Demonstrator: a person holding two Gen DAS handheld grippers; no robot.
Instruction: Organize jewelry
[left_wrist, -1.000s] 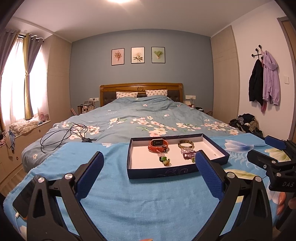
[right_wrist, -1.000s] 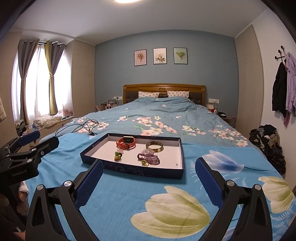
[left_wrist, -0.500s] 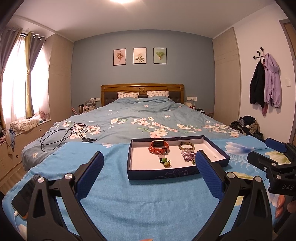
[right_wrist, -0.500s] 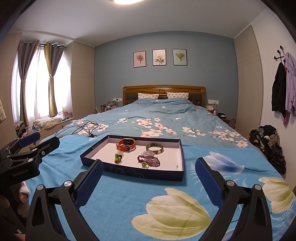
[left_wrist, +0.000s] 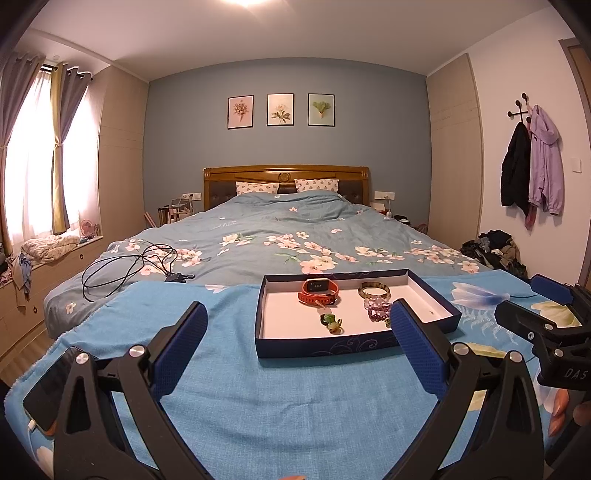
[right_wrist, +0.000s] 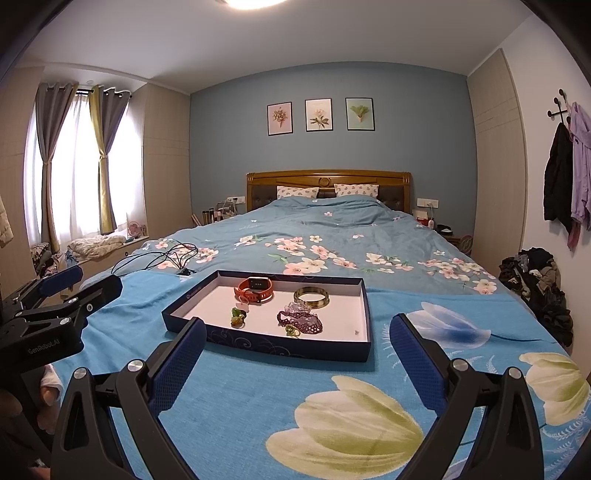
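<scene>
Jewelry sits together in a shallow navy tray with a white floor, lying on a blue cloth spread across the foot of the bed. Toward the tray's far wall lies an orange watch, its dark face turned up, and beside it a gold bangle. Nearer the front wall a purple beaded bracelet is heaped in a loose pile with a small green piece touching its near edge, and a green ring rests apart from it, in front of the watch. One tiny speck lies alone on the white floor near the tray's right corner — too small to make out.

Both tools hover short of the tray, touching nothing. The left gripper has its blue-padded fingers spread wide with nothing between them; in its own view the tray sits between and beyond the pads. The right gripper is likewise spread wide and empty, the tray's front wall just past its fingertips. Each shows at the edge of the other's view, side by side.

A phone lies on the cloth at the left edge — a black cable is coiled further up on the floral duvet. Jackets hang from a wall hook at right.
</scene>
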